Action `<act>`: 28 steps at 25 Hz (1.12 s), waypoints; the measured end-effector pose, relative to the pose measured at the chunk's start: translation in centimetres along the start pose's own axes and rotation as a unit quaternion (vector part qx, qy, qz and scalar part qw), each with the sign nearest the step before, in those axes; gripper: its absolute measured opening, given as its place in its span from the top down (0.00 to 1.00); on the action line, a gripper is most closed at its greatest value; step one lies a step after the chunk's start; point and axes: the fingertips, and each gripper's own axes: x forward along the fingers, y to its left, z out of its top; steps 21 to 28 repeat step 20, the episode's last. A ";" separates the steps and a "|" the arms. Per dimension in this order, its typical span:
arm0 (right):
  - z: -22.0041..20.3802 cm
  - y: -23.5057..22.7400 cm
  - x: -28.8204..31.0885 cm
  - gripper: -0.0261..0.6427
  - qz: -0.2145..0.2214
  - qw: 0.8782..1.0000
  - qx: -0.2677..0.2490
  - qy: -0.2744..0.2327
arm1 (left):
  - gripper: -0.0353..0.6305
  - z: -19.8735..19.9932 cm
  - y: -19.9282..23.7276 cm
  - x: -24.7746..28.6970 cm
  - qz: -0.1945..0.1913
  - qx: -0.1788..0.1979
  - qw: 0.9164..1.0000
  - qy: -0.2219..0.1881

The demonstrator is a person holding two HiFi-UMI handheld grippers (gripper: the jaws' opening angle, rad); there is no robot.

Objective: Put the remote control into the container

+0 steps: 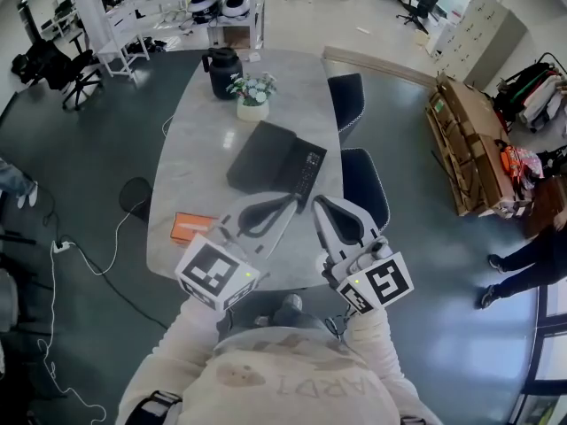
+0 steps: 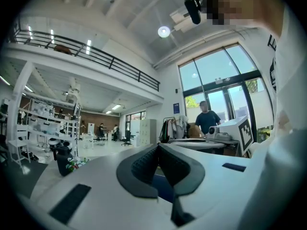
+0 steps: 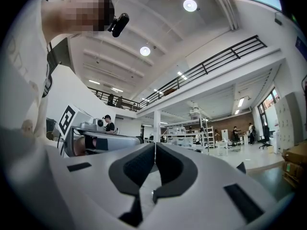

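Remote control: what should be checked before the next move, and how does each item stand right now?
1. Remote control visible on the table: ok.
2. Remote already inside the container: cannot tell; it lies along the container's right edge.
3. Left gripper open for a pick: not ok; jaws together, nothing between them.
4. Right gripper open for a pick: not ok; jaws together, nothing between them.
5. Flower pot away from the remote: ok; it stands beyond the container.
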 end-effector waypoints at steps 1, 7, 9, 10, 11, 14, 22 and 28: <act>0.1 0.1 0.1 0.93 -0.001 1.000 0.000 0.000 | 0.93 0.2 0.1 -0.1 0.000 0.001 1.000 -0.001; -0.1 0.3 0.1 0.93 -0.003 1.000 0.002 0.000 | 0.93 0.2 0.0 -0.4 0.000 0.008 1.000 -0.006; -0.1 0.2 0.0 0.93 -0.003 1.000 0.002 0.001 | 0.93 0.3 -0.1 -0.3 0.001 0.004 1.000 -0.006; 0.0 0.2 0.0 0.94 -0.003 1.000 0.002 0.002 | 0.93 0.3 -0.1 -0.3 0.002 0.002 1.000 -0.007; 0.0 0.2 0.0 0.94 -0.003 1.000 0.002 0.002 | 0.93 0.4 -0.1 -0.3 0.003 0.001 1.000 -0.008; -0.2 0.0 0.1 0.93 -0.003 1.000 0.002 0.003 | 0.93 0.2 0.1 -0.3 0.008 0.000 1.000 -0.007; -0.4 -0.3 0.3 0.93 -0.001 1.000 0.003 0.006 | 0.93 0.1 0.7 -0.1 0.012 -0.009 1.000 -0.010; -0.4 -0.3 0.3 0.93 -0.001 1.000 0.003 0.006 | 0.93 0.1 0.7 -0.1 0.012 -0.009 1.000 -0.010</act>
